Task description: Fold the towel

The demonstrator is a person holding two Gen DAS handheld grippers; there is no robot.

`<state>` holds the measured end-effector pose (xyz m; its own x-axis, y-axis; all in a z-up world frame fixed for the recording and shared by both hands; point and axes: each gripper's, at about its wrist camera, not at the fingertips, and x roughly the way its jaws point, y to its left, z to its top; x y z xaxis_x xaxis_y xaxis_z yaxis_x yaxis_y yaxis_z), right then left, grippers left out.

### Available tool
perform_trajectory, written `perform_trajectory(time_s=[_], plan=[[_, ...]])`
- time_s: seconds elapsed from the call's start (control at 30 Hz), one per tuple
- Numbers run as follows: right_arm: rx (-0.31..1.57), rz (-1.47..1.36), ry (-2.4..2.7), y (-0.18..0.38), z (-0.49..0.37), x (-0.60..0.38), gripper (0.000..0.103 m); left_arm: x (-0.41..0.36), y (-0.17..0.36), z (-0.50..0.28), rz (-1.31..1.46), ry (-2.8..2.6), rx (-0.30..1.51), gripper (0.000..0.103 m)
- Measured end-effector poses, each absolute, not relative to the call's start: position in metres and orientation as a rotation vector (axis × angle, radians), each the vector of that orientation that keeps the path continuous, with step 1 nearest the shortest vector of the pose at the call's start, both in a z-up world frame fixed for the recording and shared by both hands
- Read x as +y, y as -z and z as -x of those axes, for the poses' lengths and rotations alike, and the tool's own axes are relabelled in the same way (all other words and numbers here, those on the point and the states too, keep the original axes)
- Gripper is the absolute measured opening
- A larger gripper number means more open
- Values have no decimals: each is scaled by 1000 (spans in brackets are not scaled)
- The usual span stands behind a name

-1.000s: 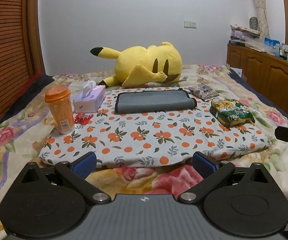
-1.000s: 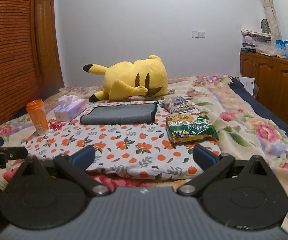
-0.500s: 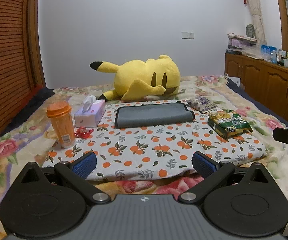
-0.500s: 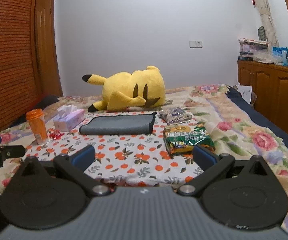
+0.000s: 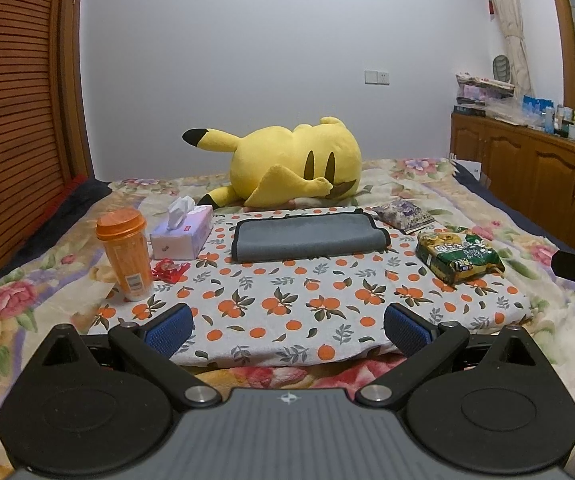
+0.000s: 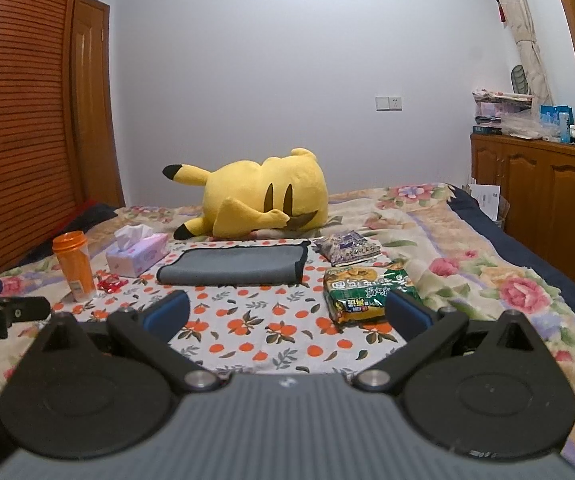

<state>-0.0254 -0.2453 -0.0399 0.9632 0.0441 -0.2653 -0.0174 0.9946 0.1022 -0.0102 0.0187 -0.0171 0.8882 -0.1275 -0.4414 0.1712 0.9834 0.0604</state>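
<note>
A grey towel [image 5: 307,236] with dark edging lies folded into a flat rectangle at the far side of an orange-print cloth [image 5: 307,304] on the bed. It also shows in the right wrist view [image 6: 233,268]. My left gripper [image 5: 287,330] is open and empty, held back near the cloth's front edge, well short of the towel. My right gripper [image 6: 287,316] is open and empty, also near the front edge, to the right. Each gripper's tip shows at the edge of the other's view.
An orange cup [image 5: 125,252], a tissue box [image 5: 183,232] and a red wrapper [image 5: 169,270] stand left of the towel. A green snack bag [image 5: 457,256] and a purple packet [image 5: 403,216] lie to its right. A yellow plush [image 5: 287,172] lies behind. Wooden cabinets [image 5: 535,176] line the right wall.
Both grippers have pulled back and tilted upward, so the towel and cloth sit lower and smaller in view. Both stay open and empty.
</note>
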Motion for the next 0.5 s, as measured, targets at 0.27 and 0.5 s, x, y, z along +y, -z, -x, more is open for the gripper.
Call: perform_trajectory(time_s=[0.27, 0.5], plan=[[270, -93, -17, 40, 25, -246, 103, 20, 18, 10, -101, 151, 451, 103], [270, -94, -18, 40, 25, -246, 103, 20, 19, 10, -102, 151, 452, 103]])
